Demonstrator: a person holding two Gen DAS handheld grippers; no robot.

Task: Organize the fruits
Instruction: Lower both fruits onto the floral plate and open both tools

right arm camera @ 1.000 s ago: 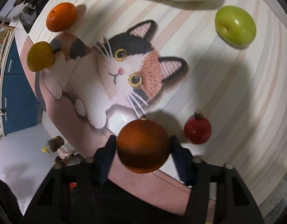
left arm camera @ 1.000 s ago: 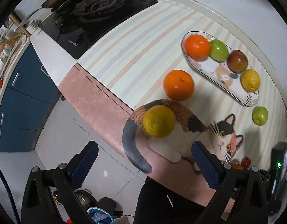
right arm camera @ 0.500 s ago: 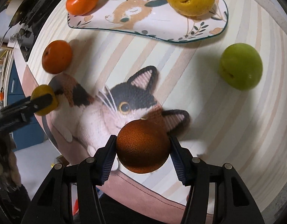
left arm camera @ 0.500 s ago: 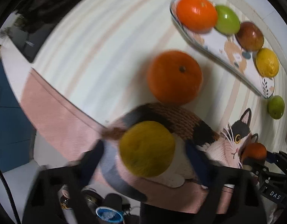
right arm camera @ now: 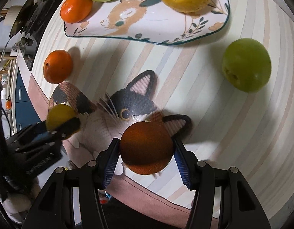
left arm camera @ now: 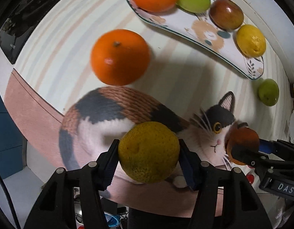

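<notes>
On my left, the left gripper [left arm camera: 149, 152] has its pads pressed on a yellow-green citrus [left arm camera: 149, 152], which sits over the cat picture on the striped mat [left arm camera: 66, 28]. A loose orange [left arm camera: 120, 57] lies just beyond it. On my right, the right gripper [right arm camera: 146, 150] clamps a dark orange fruit [right arm camera: 146, 148], held above the cat's face. The curved plate [right arm camera: 147, 26] ahead carries four fruits already, and a green fruit [right arm camera: 246, 64] lies loose to its right.

I judge the risks to be these: both grips sit on round, smooth skins, so either fruit could slip and roll; my two grippers are near each other and could collide heading for the plate; crowding the plate could nudge fruit off.

A second ago my left jaws stood wide above the citrus; now they have closed on it. My right grip is unchanged and has shifted toward the plate.
</notes>
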